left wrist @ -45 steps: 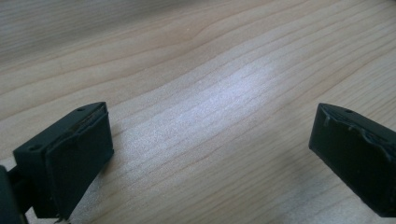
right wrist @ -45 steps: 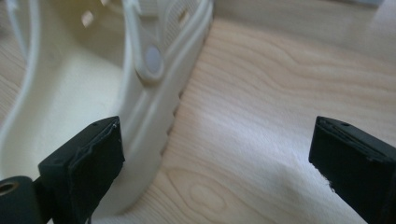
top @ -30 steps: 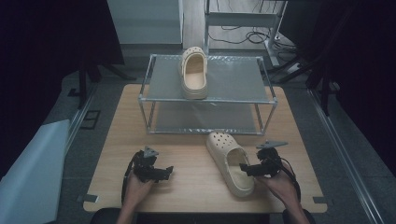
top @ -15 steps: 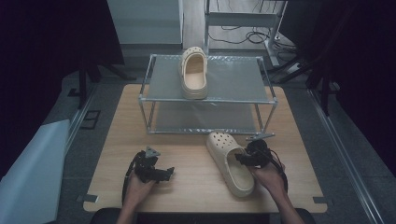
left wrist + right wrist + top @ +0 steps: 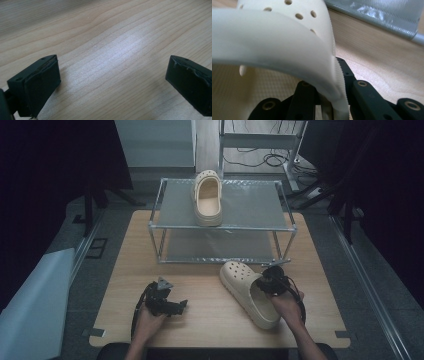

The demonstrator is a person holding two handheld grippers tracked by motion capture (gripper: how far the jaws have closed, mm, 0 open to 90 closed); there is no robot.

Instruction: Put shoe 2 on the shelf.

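Note:
A cream clog (image 5: 244,290) lies on the wooden table (image 5: 200,280) in front of the rack, toe pointing away. My right gripper (image 5: 266,283) is at its right side. The jaws have just been closing and now pinch the clog's side wall (image 5: 287,45), one jaw inside the shoe and one outside, as the right gripper (image 5: 329,85) view shows. A second cream clog (image 5: 207,197) rests on the rack's top shelf. My left gripper (image 5: 172,306) lies on the table at the lower left, open, with bare wood between its jaws (image 5: 112,82).
A two-level metal rack (image 5: 222,227) stands at the back of the table; its lower shelf holds nothing. The table's front edge lies just below both hands. Cables and stands sit on the dark floor beyond and to the right.
My right gripper moved left to the clog's side and shut on its wall. The left gripper and the clog on the rack stayed still.

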